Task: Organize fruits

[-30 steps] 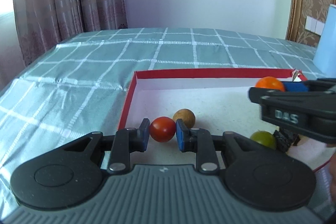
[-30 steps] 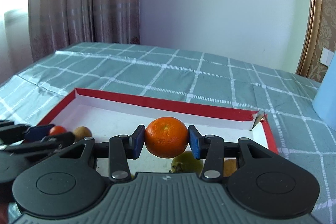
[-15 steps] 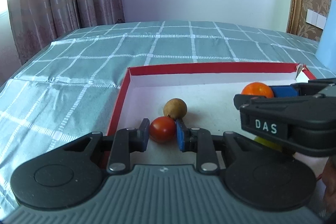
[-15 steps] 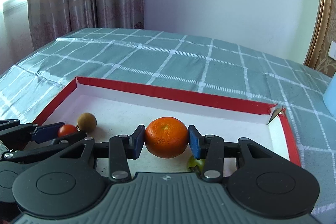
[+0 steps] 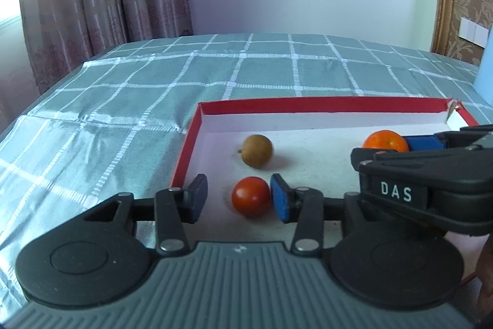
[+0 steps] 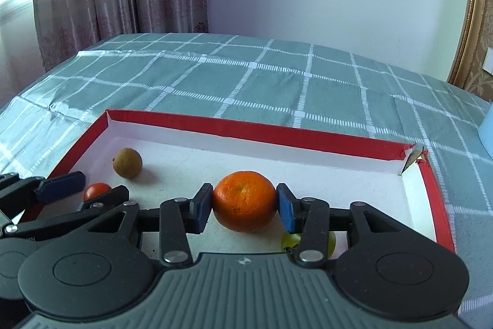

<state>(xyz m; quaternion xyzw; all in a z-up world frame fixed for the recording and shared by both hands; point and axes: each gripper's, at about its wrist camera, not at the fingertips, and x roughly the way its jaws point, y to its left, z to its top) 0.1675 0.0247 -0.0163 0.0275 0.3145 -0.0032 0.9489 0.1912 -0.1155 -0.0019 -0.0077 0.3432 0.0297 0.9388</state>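
1. Left wrist view: your left tool [image 5: 237, 198] has just been opening; its jaws now stand spread. The red tomato [image 5: 251, 196] sits between them on the tray floor, clear of the left pad and just beside or touching the right pad [image 5: 279, 199]; it is not pinched.
2. Same view: the brown fruit [image 5: 257, 150] lies beyond the tomato, apart from it, near the left wall of the red-rimmed tray [image 5: 308, 106]. The tray rests on the checked green cloth [image 5: 154, 100].
3. Same view: your right tool crosses in from the right, marked "DAS", with the orange [image 5: 385, 141] at its blue pad.
4. Right wrist view: your right tool [image 6: 245, 205] is pinching the orange [image 6: 244, 201], both blue pads pressed to its sides. The orange is low over the white tray floor; you cannot tell whether it touches.
5. Same view: a green fruit [image 6: 291, 240] lies partly hidden behind the right finger. The brown fruit [image 6: 127, 162] and tomato [image 6: 97, 190] lie at the left, the tomato beside your left tool's fingers [image 6: 61, 182].
6. Same view: the tray [image 6: 246, 128] has a torn far right corner.
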